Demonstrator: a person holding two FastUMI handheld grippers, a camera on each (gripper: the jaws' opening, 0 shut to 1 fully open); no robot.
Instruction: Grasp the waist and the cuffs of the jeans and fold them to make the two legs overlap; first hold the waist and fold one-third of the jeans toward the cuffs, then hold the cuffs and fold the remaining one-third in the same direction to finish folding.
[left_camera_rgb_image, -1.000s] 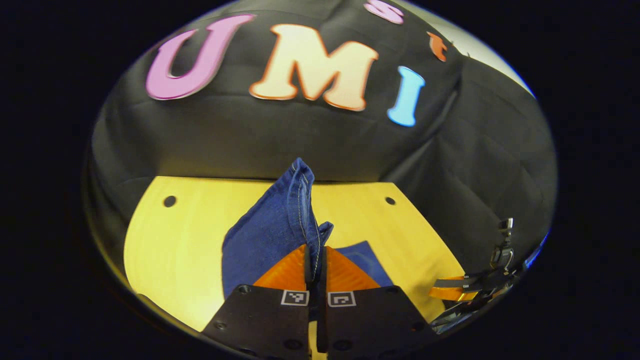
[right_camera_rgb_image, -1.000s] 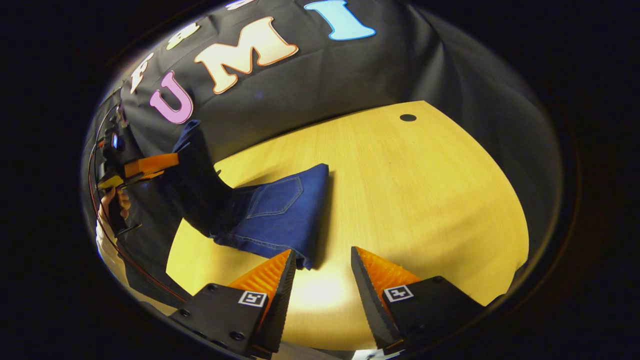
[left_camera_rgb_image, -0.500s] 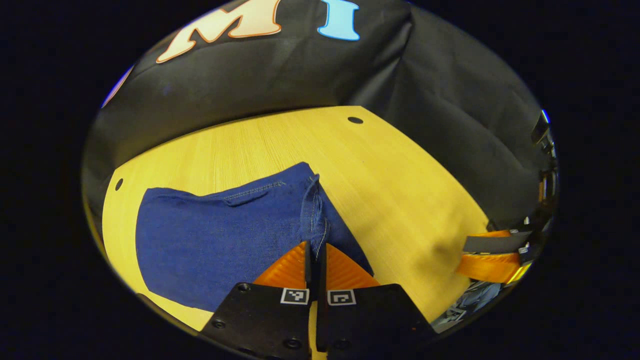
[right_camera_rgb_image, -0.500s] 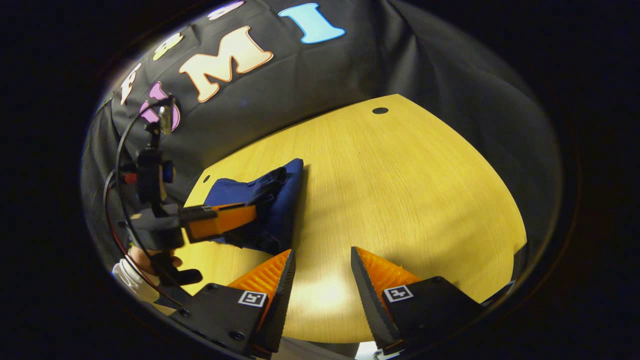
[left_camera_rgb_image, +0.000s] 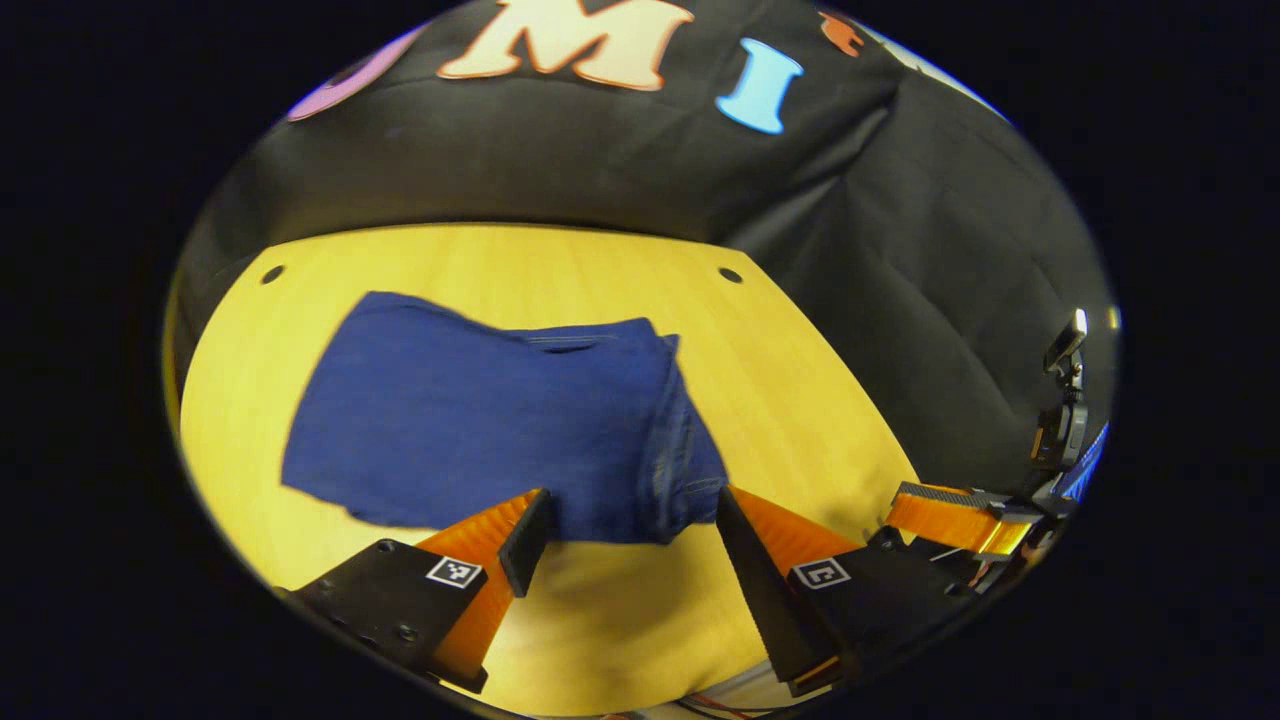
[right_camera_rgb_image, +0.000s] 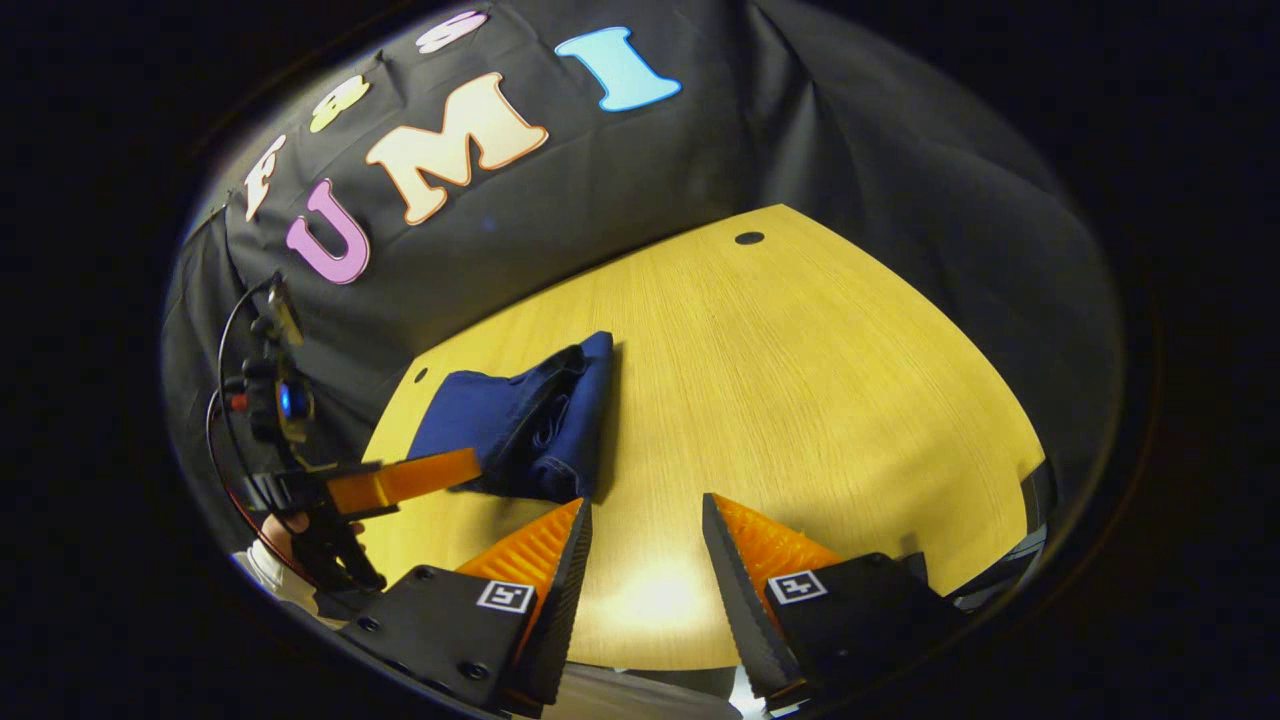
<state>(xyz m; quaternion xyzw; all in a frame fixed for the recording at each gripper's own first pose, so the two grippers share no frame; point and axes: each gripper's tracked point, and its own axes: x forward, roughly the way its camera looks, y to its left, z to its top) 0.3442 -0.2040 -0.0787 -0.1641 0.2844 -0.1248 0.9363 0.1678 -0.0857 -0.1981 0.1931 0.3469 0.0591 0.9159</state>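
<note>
Left gripper view: left tongs (left_camera_rgb_image: 625, 525) spread wide, empty, near folded jeans (left_camera_rgb_image: 480, 430).

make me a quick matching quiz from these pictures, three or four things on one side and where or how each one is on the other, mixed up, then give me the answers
Things:
1. jeans
2. left gripper
3. right gripper
4. table

States:
A. open, over bare wood, beside the denim
B. folded, lying flat
C. wooden, with small dark holes near its far edge
D. open, fingers either side of the denim's near edge

Pairs: 1-B, 2-D, 3-A, 4-C
</note>
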